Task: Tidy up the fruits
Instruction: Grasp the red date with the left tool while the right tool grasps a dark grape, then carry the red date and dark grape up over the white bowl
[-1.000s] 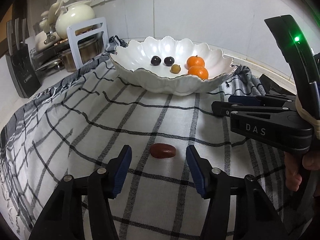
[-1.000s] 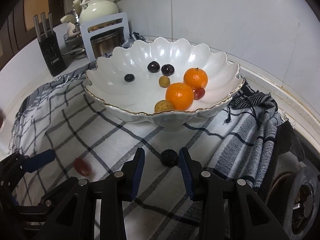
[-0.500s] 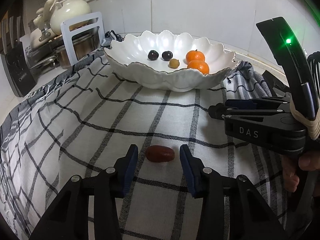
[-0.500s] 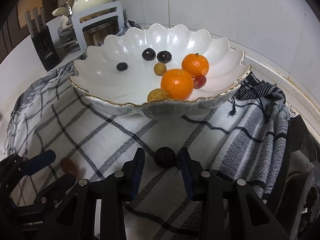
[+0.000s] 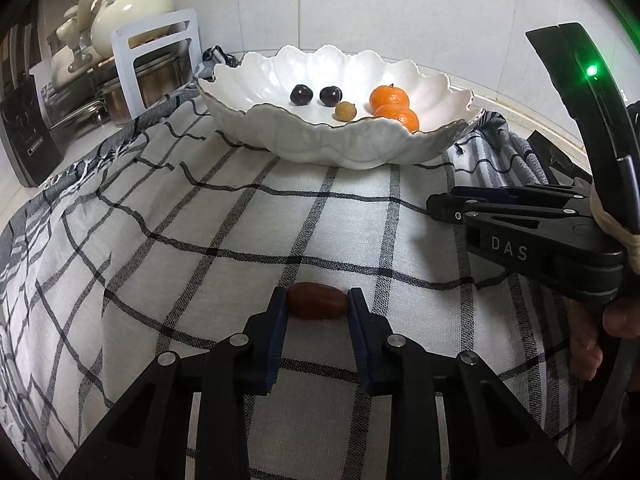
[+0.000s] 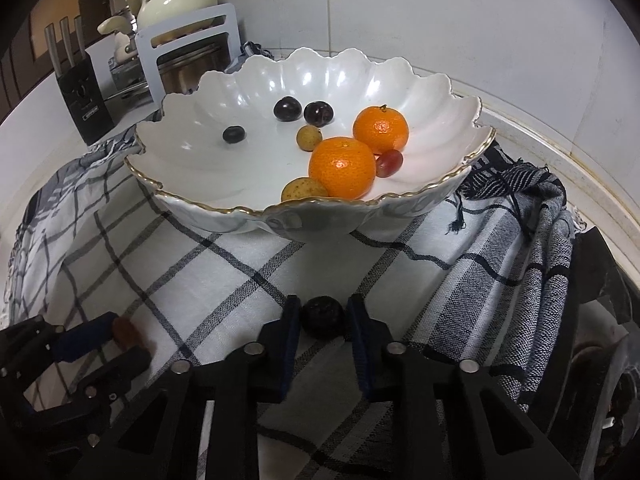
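A white scalloped bowl (image 5: 360, 148) (image 6: 420, 92) stands on a checked cloth and holds two oranges (image 6: 344, 166), dark plums (image 6: 287, 109), small tan fruits (image 6: 309, 136) and a red grape (image 6: 389, 162). My left gripper (image 5: 317, 306) is shut on a reddish-brown date (image 5: 317, 306) that lies on the cloth; it also shows in the right wrist view (image 6: 124, 330). My right gripper (image 6: 322, 316) is shut on a dark round fruit (image 6: 322, 316) on the cloth just in front of the bowl. The right gripper's body shows at the right of the left wrist view (image 5: 520, 236).
The checked cloth (image 5: 200, 240) covers the counter. A knife block (image 6: 84, 96), a metal pot in a white rack (image 6: 192, 60) and a cream teapot (image 6: 176, 0) stand at the back left. A tiled wall runs behind. The cloth bunches at the right edge (image 6: 532, 216).
Both grippers moved forward and closed: the left jaws shut on the date, the right jaws shut on the dark fruit. The bowl looms closer in both views.
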A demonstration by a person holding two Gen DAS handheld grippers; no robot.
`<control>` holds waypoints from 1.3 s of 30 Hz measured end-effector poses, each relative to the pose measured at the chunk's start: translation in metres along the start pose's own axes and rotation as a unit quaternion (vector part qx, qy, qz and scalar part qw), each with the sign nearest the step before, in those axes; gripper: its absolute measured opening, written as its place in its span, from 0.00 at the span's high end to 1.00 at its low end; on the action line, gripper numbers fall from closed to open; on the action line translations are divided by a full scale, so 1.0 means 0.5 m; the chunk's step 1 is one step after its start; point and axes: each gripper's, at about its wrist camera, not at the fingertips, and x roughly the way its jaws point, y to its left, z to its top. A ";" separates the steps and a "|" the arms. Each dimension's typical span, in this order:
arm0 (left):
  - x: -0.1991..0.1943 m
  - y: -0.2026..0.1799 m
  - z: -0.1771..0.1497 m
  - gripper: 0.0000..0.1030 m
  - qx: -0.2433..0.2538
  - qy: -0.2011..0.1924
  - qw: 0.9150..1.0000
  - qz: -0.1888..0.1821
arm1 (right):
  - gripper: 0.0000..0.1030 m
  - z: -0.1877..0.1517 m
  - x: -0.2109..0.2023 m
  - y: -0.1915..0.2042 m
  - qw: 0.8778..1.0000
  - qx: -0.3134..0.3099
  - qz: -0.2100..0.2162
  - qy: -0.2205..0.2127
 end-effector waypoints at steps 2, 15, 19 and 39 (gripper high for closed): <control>-0.002 0.002 0.001 0.71 -0.001 0.000 1.000 -0.001 | 0.77 0.000 -0.002 -0.001 1.000 0.003 0.004 -0.001; -0.043 0.021 0.010 0.72 -0.004 -0.017 1.000 -0.016 | 0.77 -0.019 -0.072 0.028 1.000 0.007 0.010 -0.025; -0.066 0.025 0.016 0.72 0.001 -0.029 0.999 -0.021 | 0.77 -0.027 -0.105 0.037 0.999 0.015 0.008 -0.035; -0.178 0.081 0.058 0.72 0.035 -0.083 0.994 -0.068 | 0.77 -0.027 -0.240 0.102 0.993 0.063 -0.026 -0.100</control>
